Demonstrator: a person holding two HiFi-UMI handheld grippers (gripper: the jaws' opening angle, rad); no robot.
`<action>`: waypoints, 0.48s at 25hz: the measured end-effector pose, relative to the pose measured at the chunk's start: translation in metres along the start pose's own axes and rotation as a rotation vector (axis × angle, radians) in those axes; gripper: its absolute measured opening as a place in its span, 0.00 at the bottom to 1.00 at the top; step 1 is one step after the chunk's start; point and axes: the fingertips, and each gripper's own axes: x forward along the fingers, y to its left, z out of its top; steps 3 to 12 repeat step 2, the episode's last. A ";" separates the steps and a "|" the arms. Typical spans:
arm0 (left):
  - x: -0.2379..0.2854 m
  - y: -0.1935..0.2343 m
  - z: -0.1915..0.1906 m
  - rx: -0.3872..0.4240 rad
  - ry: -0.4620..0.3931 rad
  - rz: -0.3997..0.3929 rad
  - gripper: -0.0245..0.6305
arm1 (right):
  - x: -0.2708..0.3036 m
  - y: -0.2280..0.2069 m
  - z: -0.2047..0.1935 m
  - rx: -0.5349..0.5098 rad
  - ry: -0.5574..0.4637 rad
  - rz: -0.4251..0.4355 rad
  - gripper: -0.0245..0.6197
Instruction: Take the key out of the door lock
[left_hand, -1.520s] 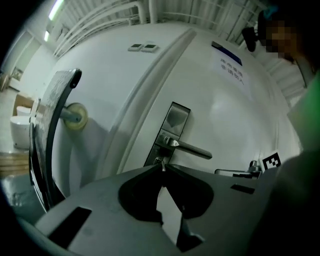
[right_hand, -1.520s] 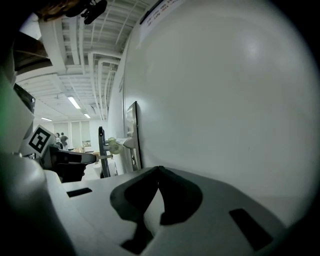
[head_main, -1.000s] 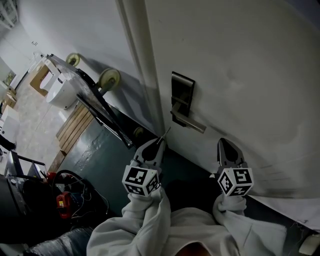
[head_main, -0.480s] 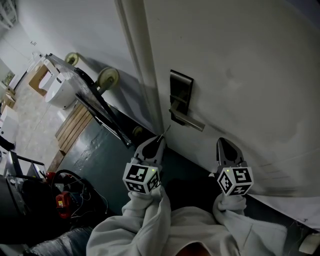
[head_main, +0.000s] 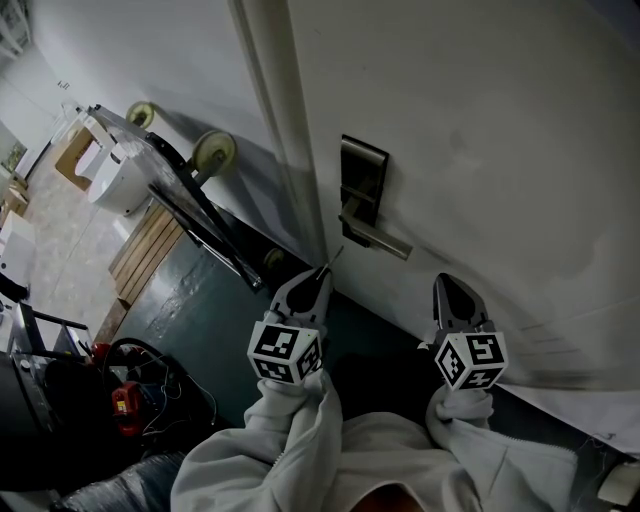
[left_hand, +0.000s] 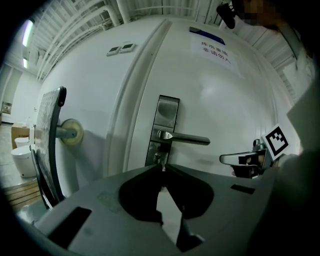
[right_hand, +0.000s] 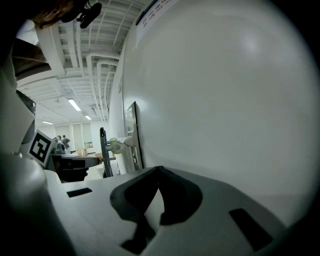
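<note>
— Where is the key (head_main: 334, 259)?

— Pinched in my left tool (head_main: 318, 276). The tips are shut on it and its blade pokes out of them, just below the lock plate (head_main: 362, 180) and clear of it.

— And your right tool (right_hand: 159, 171)?

— Its jaws are closed together on nothing. I hold it to the lower right of the lock plate, past the handle's (head_main: 380, 238) free end, near the door (head_main: 480, 120).

Looks like a workshop or lab hall. Bare ceiling pipes (right_hand: 100, 67), strip lights (right_hand: 76, 104), white door (head_main: 480, 120) with notice (left_hand: 214, 51), wheeled cart (head_main: 188, 203), pallet (head_main: 150, 255), floor cables (head_main: 150, 368).
</note>
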 end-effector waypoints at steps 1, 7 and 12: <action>0.000 0.001 0.000 -0.002 0.001 0.001 0.08 | 0.000 0.000 0.000 0.000 0.001 -0.001 0.12; 0.001 0.001 0.000 -0.003 0.002 0.003 0.08 | 0.001 0.000 0.000 0.000 0.002 -0.001 0.12; 0.001 0.001 0.000 -0.003 0.002 0.003 0.08 | 0.001 0.000 0.000 0.000 0.002 -0.001 0.12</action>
